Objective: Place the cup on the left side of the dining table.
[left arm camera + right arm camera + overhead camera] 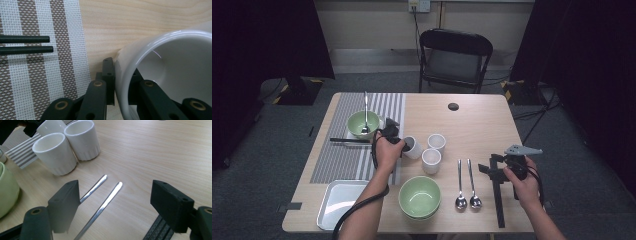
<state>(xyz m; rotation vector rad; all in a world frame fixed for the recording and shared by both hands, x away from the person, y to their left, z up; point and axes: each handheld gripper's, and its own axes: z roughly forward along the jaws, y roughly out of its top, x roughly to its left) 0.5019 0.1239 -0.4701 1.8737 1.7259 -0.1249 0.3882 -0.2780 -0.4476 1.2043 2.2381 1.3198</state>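
Jaws of the left gripper [113, 87] pinch the near wall of a tilted white cup [160, 75], one inside the rim and one outside, low in the left gripper view. Farther up and left, two black chopsticks [25, 44] lie on the striped placemat [65, 37]. Right gripper [115, 205] hangs wide over two spoons [100, 195] on the counter [162, 150].

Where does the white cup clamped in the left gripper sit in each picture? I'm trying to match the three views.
High view: the white cup is left of centre, at the left gripper.
Left gripper view: right side, wall between the jaws.
Right gripper view: top left, rearmost cup.
Shared landmark: striped placemat.
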